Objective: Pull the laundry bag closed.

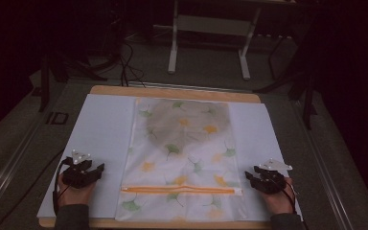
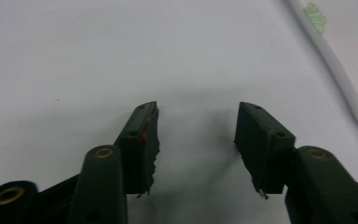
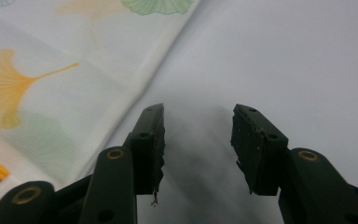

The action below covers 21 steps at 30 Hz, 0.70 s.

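**Pouch lies flat between two idle grippers**

A leaf-print pouch (image 1: 182, 158) with an orange zip (image 1: 181, 189) lies flat mid-surface on a white sheet (image 1: 100, 129). The left hand-held gripper (image 1: 96, 168) rests on the sheet just left of it, jaws wide and empty; the right hand-held gripper (image 1: 250, 176) sits just right, likewise spread, gripping nothing.

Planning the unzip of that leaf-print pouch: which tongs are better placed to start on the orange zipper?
Probably the right tongs: open and empty, close beside the zipper end on the pouch, whose print shows near them in the right gripper view. The left tongs, also open, sit farther off over the white sheet.
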Available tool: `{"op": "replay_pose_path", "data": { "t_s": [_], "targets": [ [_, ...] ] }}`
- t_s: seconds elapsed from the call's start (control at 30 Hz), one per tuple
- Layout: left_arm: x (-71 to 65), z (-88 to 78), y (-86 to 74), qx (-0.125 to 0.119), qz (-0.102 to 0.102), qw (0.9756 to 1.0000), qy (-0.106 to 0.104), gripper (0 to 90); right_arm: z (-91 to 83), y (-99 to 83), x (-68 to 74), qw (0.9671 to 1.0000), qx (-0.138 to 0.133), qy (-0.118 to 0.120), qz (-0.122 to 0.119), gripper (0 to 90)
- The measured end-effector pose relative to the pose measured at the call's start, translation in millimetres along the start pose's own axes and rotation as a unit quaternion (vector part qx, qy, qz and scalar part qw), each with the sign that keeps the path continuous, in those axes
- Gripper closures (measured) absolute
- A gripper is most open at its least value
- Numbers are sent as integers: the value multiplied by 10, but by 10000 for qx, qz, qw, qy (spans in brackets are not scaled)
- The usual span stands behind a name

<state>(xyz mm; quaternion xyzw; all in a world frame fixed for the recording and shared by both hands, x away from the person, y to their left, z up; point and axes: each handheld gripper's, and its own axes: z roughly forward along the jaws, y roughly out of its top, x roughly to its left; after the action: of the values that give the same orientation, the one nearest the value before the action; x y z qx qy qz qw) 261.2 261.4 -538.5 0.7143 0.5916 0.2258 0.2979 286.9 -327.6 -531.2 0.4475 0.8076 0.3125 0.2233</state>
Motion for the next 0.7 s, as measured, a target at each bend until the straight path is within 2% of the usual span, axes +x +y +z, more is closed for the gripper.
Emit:
{"op": "replay_pose_path", "data": {
  "t_s": [0.1,0.17,0.23,0.27,0.37,0.5,0.53,0.7],
  "targets": [
    [16,-21,-4,-5,-1,10000,-72,521,8,4,17,10000,-7,48,-20,548],
    [31,-40,8,-15,94,9998,-201,532,5,15,33,10000,-15,76,-26,557],
    [39,-71,16,-97,241,9995,-187,554,-18,34,36,9999,-52,100,7,554],
    [50,-91,18,-131,284,9991,-269,564,-27,39,33,9999,-73,113,9,544],
    [61,-107,14,-124,309,9990,-313,574,-57,49,32,9998,-132,146,45,514],
    [67,-121,10,-183,323,9985,-390,580,-48,55,73,9996,-13,285,-49,565],
    [56,-122,8,-199,369,9983,-415,572,-49,76,101,9993,-21,375,-85,577],
    [50,-110,12,-183,428,9979,-455,574,-96,147,167,9987,-149,461,-160,600]
  ]
}}
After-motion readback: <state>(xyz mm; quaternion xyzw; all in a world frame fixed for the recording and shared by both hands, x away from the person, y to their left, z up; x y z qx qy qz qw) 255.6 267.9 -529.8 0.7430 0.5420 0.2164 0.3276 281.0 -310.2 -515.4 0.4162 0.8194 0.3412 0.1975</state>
